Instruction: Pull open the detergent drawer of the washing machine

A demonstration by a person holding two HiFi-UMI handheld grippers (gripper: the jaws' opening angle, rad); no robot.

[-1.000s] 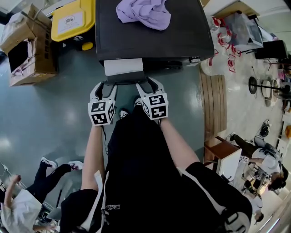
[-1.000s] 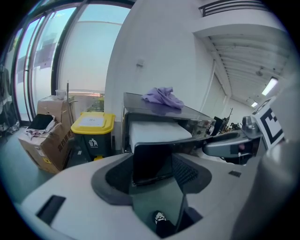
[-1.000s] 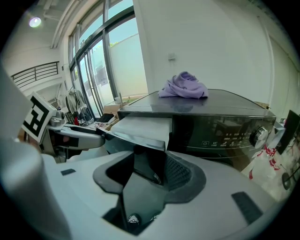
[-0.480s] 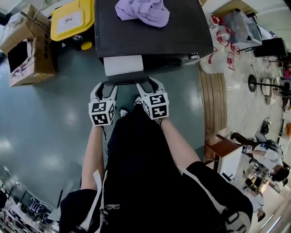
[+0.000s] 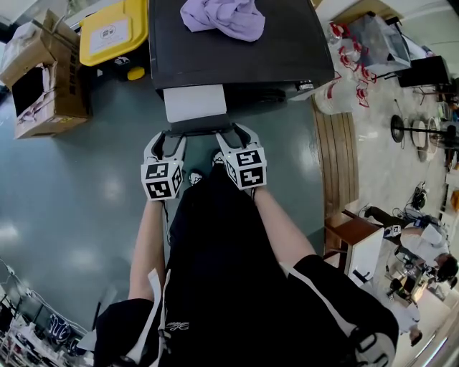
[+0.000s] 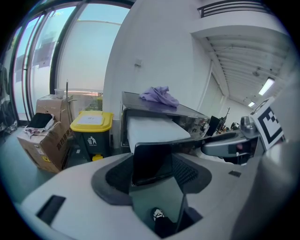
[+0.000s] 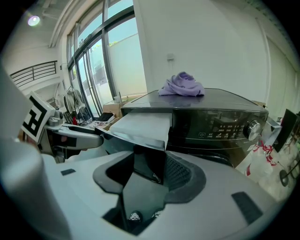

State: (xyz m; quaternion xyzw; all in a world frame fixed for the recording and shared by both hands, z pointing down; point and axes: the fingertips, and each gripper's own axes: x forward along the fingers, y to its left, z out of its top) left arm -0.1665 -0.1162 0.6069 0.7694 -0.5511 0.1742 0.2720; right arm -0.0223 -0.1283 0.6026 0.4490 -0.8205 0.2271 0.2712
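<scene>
The black washing machine (image 5: pixel 287 50) has a purple cloth (image 5: pixel 222 16) on top. Its detergent drawer (image 5: pixel 195 102), white on top with a dark front, sticks out of the machine's front. The left gripper (image 5: pixel 168 137) squeezes the left end of that dark front between its fingers. The right gripper (image 5: pixel 235 135) squeezes the right end the same way. A bin with a yellow lid (image 5: pixel 115 32) stands on the floor beside the machine.

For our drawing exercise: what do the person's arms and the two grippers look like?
The left gripper and right gripper have pale grey bodies, dark-padded tongs and each a white cube with black square markers. The person wears black short sleeves with white stripes.
</scene>
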